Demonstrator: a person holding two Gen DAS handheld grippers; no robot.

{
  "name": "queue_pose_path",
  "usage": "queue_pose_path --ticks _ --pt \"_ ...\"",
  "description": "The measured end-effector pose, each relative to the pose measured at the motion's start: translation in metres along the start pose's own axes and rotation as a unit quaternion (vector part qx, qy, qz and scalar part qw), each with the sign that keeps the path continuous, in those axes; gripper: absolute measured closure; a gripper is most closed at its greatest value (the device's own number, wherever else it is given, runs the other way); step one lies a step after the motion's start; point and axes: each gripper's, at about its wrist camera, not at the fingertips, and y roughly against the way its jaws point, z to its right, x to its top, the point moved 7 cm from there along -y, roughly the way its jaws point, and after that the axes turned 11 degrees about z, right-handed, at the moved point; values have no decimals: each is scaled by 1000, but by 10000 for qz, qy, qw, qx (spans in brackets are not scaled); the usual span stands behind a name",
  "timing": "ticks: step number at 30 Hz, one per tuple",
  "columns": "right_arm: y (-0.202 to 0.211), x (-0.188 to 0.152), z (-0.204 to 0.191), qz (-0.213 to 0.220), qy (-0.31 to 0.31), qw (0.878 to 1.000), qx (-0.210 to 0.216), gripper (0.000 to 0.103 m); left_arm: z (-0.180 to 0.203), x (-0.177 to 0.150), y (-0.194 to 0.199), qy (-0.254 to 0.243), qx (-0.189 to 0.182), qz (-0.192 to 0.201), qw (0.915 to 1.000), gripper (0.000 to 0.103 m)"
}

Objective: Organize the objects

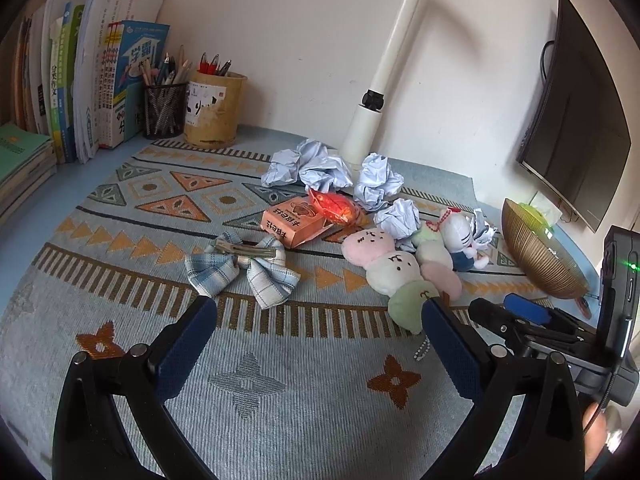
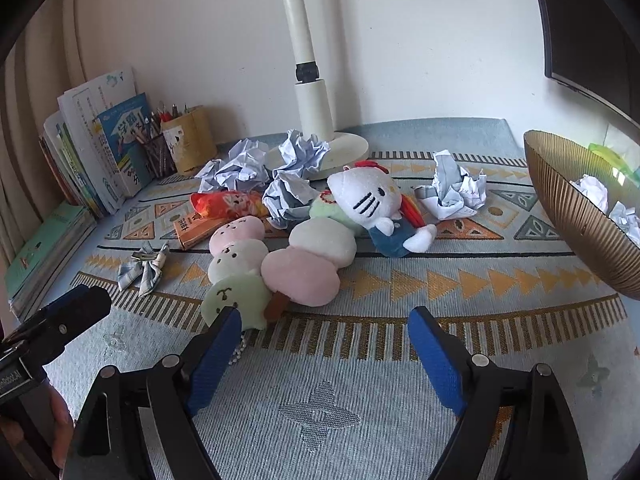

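Although a couple of crumpled paper balls already lie inside the ribbed gold bowl (image 2: 576, 216) at the far right, most of the sorting looks to be ahead. Several more paper balls (image 2: 240, 166) are scattered around the foot of the white desk lamp (image 2: 316, 120), and another wad (image 2: 456, 190) sits just left of the bowl. In the middle of the patterned mat (image 2: 400, 380) two dango-shaped plush toys (image 2: 308, 264) lie touching, with a white cat plush (image 2: 368, 196) resting against their far end. To the left are an orange box (image 1: 290, 222), a red snack packet (image 1: 334, 206) lying on it, and a plaid bow clip (image 1: 244, 270) nearer to me.

The left gripper (image 1: 320, 312) has its jaws spread with nothing between them, hovering over bare mat just short of the bow and the green end of a plush. The right gripper (image 2: 324, 320) is likewise spread and empty, just short of the pink plush. My guess is that paper goes to the bowl; where toys belong I cannot tell.
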Motion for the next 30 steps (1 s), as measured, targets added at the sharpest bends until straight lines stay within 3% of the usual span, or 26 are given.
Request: queue_pose_path --ticks 16,20,24,30 --pt "-2 1 2 -27 -94 10000 4 19 -1 1 2 92 -82 50 9999 1" --pt "-10 0 4 -289 -184 9994 83 19 6 1 1 -72 -130 8 9999 1" --pt "-32 7 12 -941 -854 9912 364 19 34 -3 -14 -517 -500 -509 9961 1" --pt "-62 35 4 -1210 -1075 9847 648 19 72 -9 -48 -1039 -666 -980 9875 1"
